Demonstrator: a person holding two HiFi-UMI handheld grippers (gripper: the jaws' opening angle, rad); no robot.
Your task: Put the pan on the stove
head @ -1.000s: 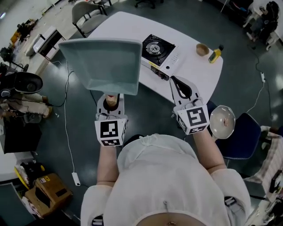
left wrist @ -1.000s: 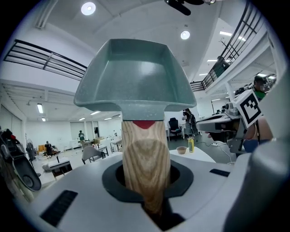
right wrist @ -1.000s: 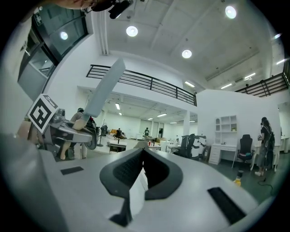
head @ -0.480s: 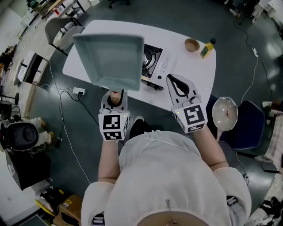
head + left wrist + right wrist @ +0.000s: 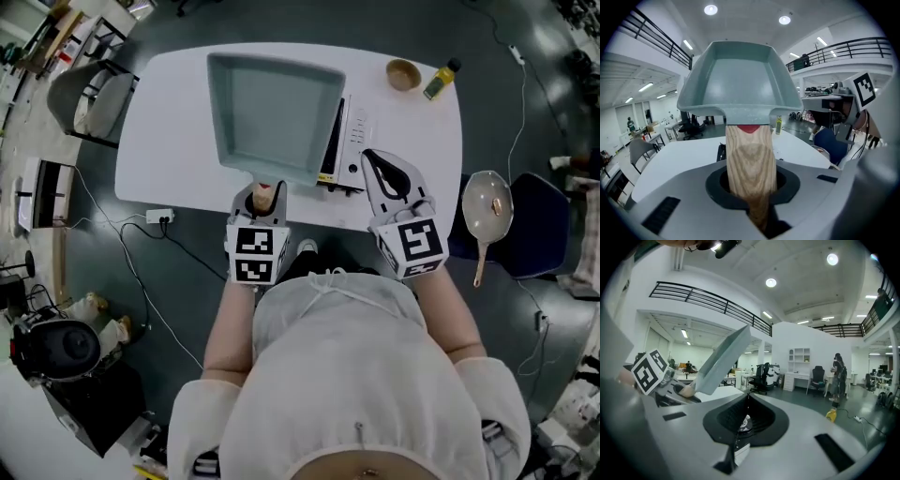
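A square grey-green pan (image 5: 277, 112) with a wooden handle (image 5: 263, 195) hangs level over the white table (image 5: 159, 122). My left gripper (image 5: 262, 201) is shut on that handle. The pan covers most of the stove (image 5: 352, 142); only the stove's right edge and its controls show. In the left gripper view the handle (image 5: 750, 159) runs straight out between the jaws to the pan (image 5: 740, 79). My right gripper (image 5: 386, 178) is shut and holds nothing, at the table's front edge just right of the stove. In the right gripper view the pan (image 5: 724, 359) shows edge-on at the left.
A small wooden bowl (image 5: 404, 73) and a yellow bottle (image 5: 441, 80) stand at the table's far right. A second, round pan (image 5: 489, 208) lies on a blue chair (image 5: 530, 225) to the right. A grey chair (image 5: 89, 98) is at the left, a power strip (image 5: 159, 217) on the floor.
The pan has travelled forward with my left gripper and now hangs over the table, covering the stove that showed beside it before. The right gripper keeps its place near the stove.
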